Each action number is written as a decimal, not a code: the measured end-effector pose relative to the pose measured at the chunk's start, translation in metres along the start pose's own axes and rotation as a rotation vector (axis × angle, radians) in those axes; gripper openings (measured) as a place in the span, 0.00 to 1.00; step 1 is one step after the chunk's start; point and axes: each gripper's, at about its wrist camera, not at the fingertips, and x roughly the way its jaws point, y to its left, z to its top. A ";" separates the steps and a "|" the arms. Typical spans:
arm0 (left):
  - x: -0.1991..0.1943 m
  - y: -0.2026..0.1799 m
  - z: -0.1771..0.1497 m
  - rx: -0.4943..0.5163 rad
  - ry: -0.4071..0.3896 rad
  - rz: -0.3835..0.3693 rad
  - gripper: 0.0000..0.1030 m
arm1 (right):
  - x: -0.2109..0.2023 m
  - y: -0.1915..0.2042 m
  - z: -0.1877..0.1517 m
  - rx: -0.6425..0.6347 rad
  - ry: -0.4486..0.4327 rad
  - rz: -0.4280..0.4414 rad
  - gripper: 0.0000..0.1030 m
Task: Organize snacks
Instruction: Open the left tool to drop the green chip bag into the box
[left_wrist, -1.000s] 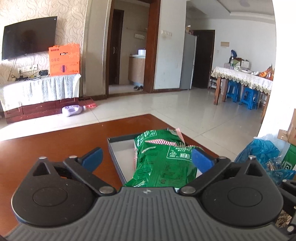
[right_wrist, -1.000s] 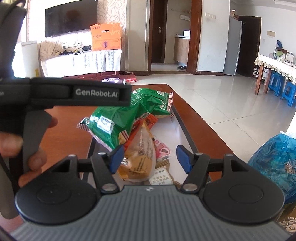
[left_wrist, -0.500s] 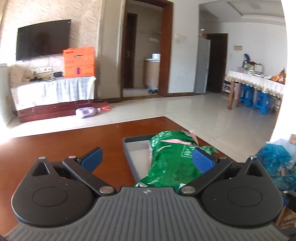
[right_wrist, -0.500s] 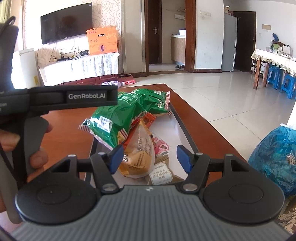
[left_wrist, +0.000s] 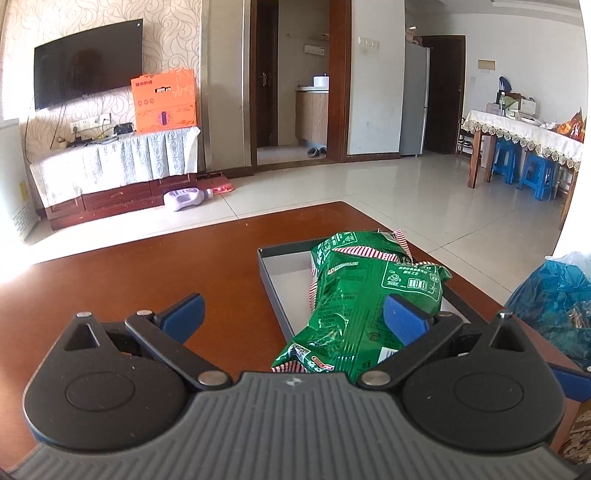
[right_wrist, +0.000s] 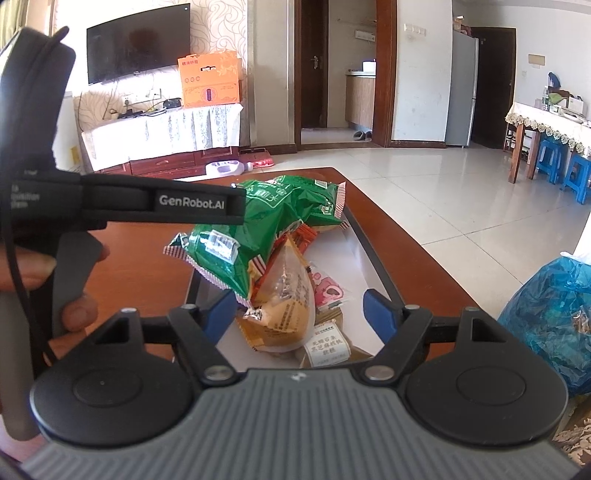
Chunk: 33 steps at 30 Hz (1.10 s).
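Orange snack packet (right_wrist: 284, 310) lies between right gripper's (right_wrist: 301, 308) just-widened jaws.

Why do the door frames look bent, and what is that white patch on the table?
Left wrist view: the fisheye lens bows the door frame, and sunlight blows out the table at its far left edge. Right wrist view: the same bending, a black corner at the lower right, and the green bag stays sharp while the nearby strap looms large.

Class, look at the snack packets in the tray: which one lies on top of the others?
The large green bag with red-and-white striped edges. It rests across the clear orange-printed packet and overhangs the tray; the rest lie beneath or beside it.
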 end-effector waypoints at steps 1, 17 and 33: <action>0.000 0.000 0.000 -0.002 0.001 0.000 1.00 | -0.001 0.000 0.000 0.000 -0.001 -0.001 0.75; 0.008 0.005 0.004 -0.040 0.041 0.001 1.00 | 0.003 0.003 0.000 -0.013 0.013 -0.003 0.75; 0.004 -0.001 0.004 0.002 0.038 0.019 1.00 | -0.003 0.005 -0.002 0.000 -0.004 -0.007 0.75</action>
